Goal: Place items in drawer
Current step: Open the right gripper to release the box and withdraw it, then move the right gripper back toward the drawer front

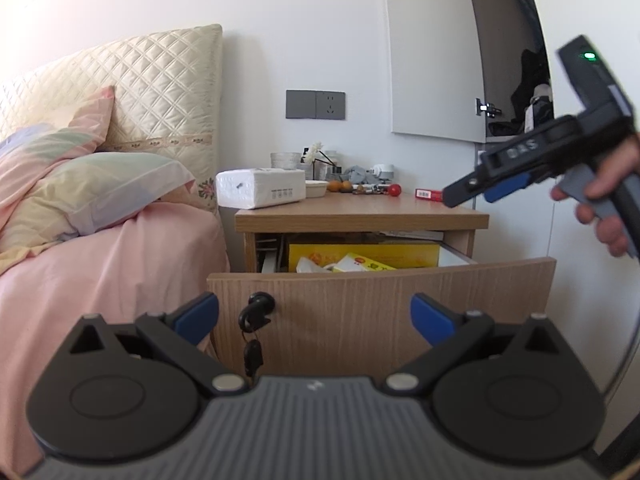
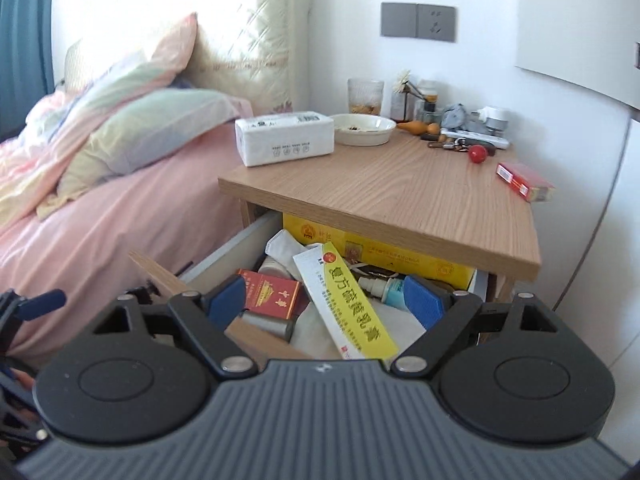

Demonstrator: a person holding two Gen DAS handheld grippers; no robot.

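The wooden nightstand's drawer (image 2: 160, 270) stands pulled out. Inside lie a yellow-and-white ointment box (image 2: 348, 304), a red cigarette pack (image 2: 274, 294), a large yellow box (image 2: 376, 252), a white cloth (image 2: 284, 248) and a small spray bottle (image 2: 384, 286). My right gripper (image 2: 325, 300) hovers open above the drawer, its pads touching nothing. A red box (image 2: 524, 180) and a red ball (image 2: 478, 154) rest on the nightstand top (image 2: 400, 200). My left gripper (image 1: 314, 316) is open and empty in front of the drawer front (image 1: 380, 300). In the left wrist view the right gripper (image 1: 480, 190) is in a hand at the right.
A tissue pack (image 2: 284, 138), a white dish (image 2: 364, 128), a glass (image 2: 365, 96) and small clutter fill the back of the nightstand top. A key (image 1: 256, 308) hangs in the drawer lock. A bed with pink sheets (image 1: 100, 260) and pillows borders the left.
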